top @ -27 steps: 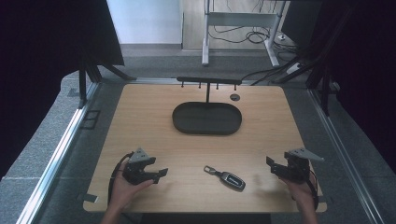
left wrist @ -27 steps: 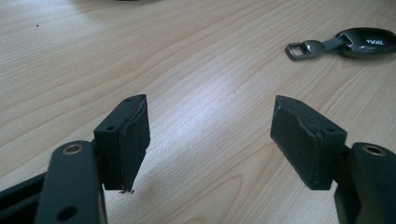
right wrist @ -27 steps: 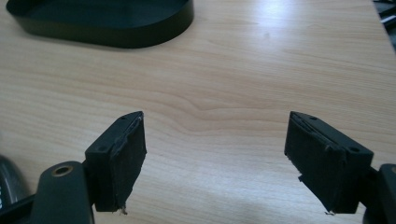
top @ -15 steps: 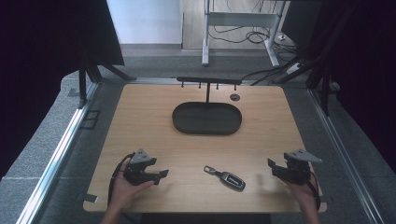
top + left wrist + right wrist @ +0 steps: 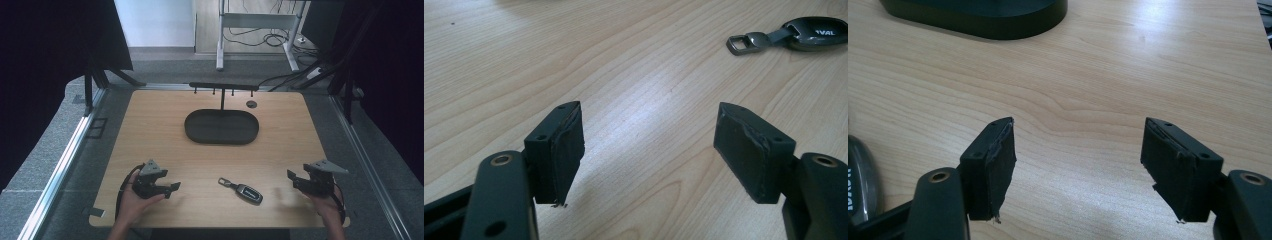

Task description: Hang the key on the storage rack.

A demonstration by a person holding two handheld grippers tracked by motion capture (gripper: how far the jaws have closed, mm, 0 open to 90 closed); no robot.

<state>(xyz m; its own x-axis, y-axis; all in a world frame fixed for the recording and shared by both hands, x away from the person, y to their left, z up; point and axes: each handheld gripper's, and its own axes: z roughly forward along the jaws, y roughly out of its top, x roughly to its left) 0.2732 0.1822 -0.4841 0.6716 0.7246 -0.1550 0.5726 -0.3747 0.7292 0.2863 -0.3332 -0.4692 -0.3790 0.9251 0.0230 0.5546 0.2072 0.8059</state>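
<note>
Key fob: I see a dark key fob (image 5: 248, 192) lying flat on the wooden table (image 5: 150, 130), near the front edge, between my two grippers and apart from both. Its body is a glossy black oval with a grey rim.
Strap and ring: a short grey strap ends in a rectangular metal loop (image 5: 740, 43), which points away from the body toward the left gripper's side.
Writing: in the left gripper view I read the white letters "VAL" on the fob (image 5: 814, 33); the start of the word is cut off. In the right gripper view the fob (image 5: 858, 175) sits at the left edge, its letters too cut to read.
Left gripper: the left gripper (image 5: 172, 187) rests low at the front left, jaws spread wide, nothing between them.
Right gripper: the right gripper (image 5: 292, 177) is at the front right, jaws also spread, empty.
Tray: a black oval tray (image 5: 222, 126) stands farther back, at the middle of the table.
</note>
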